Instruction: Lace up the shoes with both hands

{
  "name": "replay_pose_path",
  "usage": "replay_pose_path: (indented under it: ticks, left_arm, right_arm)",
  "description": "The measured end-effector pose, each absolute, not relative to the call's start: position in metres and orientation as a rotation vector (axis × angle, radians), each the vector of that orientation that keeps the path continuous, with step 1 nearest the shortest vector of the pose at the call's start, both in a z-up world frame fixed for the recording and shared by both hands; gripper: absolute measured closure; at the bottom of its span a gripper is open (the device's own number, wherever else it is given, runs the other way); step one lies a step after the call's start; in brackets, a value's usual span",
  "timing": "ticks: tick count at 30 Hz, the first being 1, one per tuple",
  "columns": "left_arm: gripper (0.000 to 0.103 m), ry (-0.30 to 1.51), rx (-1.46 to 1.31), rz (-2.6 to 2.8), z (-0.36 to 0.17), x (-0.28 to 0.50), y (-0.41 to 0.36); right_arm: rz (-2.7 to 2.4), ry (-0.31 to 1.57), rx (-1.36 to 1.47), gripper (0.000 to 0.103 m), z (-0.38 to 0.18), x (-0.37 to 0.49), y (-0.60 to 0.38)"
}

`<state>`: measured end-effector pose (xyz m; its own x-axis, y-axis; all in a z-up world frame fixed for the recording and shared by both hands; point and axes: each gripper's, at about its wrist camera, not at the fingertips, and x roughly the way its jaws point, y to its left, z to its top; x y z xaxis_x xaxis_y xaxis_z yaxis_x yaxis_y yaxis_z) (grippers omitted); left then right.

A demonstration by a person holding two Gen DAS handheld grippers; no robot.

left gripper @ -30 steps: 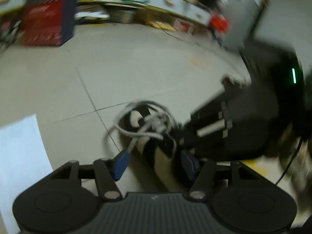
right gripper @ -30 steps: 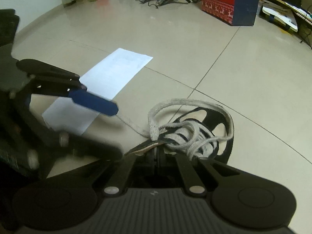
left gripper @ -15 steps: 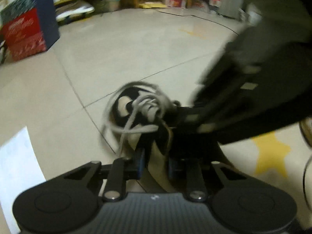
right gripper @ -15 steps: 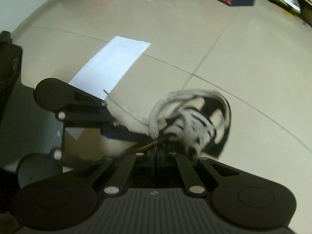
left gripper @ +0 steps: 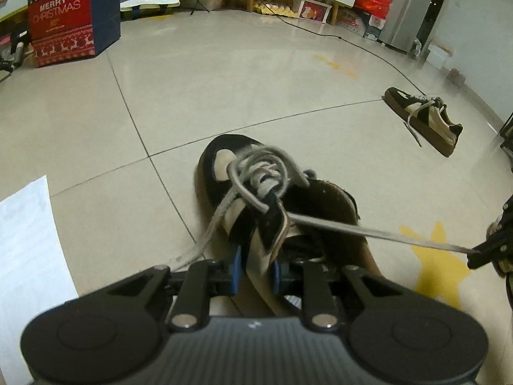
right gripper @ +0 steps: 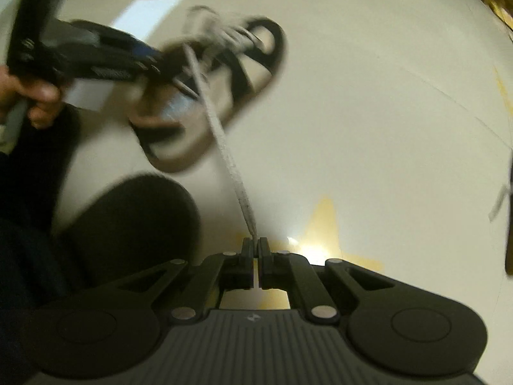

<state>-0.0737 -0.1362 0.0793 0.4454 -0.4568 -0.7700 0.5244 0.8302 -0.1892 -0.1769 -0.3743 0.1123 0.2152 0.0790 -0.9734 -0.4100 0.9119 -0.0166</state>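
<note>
A black and cream shoe (left gripper: 224, 173) lies on the tiled floor with a grey-white lace (left gripper: 368, 231) tangled over its eyelets. My left gripper (left gripper: 256, 269) is shut on the shoe's cream and black upper edge, which sits between its blue pads (left gripper: 236, 268). One lace end runs taut to the right, into my right gripper (left gripper: 481, 252). In the right wrist view, the right gripper (right gripper: 255, 246) is shut on that lace (right gripper: 224, 147), which stretches back to the blurred shoe (right gripper: 243, 64). A hand (right gripper: 32, 96) holds the left gripper (right gripper: 96, 54) at the shoe.
A second matching shoe (left gripper: 423, 118) lies far right on the floor. A white paper sheet (left gripper: 25, 240) is at the left, and a red and blue Christmas box (left gripper: 64, 25) stands far left. Yellow star sticker (left gripper: 439, 256) under the lace. A dark-clothed knee (right gripper: 128, 224) is low left.
My right gripper has pulled back from the shoe, drawing the lace out straight and taut. The left gripper went from open beside the shoe to shut on its upper edge.
</note>
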Motion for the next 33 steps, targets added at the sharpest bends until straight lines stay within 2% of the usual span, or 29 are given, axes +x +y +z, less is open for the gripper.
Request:
replay_pose_path:
  ticks: [8, 12, 13, 15, 17, 18, 19, 26, 28, 33]
  left_arm:
    - [0.084, 0.937, 0.075, -0.559, 0.08, -0.074, -0.137]
    - [0.082, 0.926, 0.072, -0.621, 0.086, -0.076, -0.137]
    - [0.082, 0.928, 0.072, -0.617, 0.086, -0.076, -0.137]
    - [0.081, 0.923, 0.075, -0.622, 0.087, -0.077, -0.135]
    - [0.081, 0.902, 0.087, -0.634, 0.09, -0.079, -0.133]
    - [0.081, 0.887, 0.098, -0.644, 0.092, -0.082, -0.133]
    - [0.078, 0.884, 0.105, -0.646, 0.092, -0.082, -0.133]
    - [0.068, 0.937, -0.036, -0.672, 0.088, -0.072, -0.11]
    - [0.062, 0.939, -0.059, -0.687, 0.086, -0.07, -0.103]
    - [0.058, 0.934, -0.041, -0.726, 0.084, -0.072, -0.102]
  right_arm:
    - [-0.024, 1.331, -0.68, 0.103, 0.062, -0.195, -0.427]
    - [0.018, 1.315, -0.404, 0.103, 0.078, -0.197, -0.448]
    - [0.037, 1.285, -0.35, 0.099, 0.083, -0.195, -0.445]
    - [0.129, 1.186, -0.308, 0.098, 0.094, -0.188, -0.42]
    - [0.226, 1.102, -0.267, 0.088, 0.103, -0.175, -0.39]
    - [0.257, 1.068, -0.234, 0.074, 0.108, -0.168, -0.38]
    - [0.28, 1.037, -0.194, 0.071, 0.112, -0.16, -0.371]
    - [0.441, 0.95, 0.084, 0.071, 0.136, -0.114, -0.328]
    - [0.451, 0.91, -0.017, 0.071, 0.137, -0.106, -0.307]
    - [0.531, 0.871, -0.221, 0.071, 0.135, -0.072, -0.271]
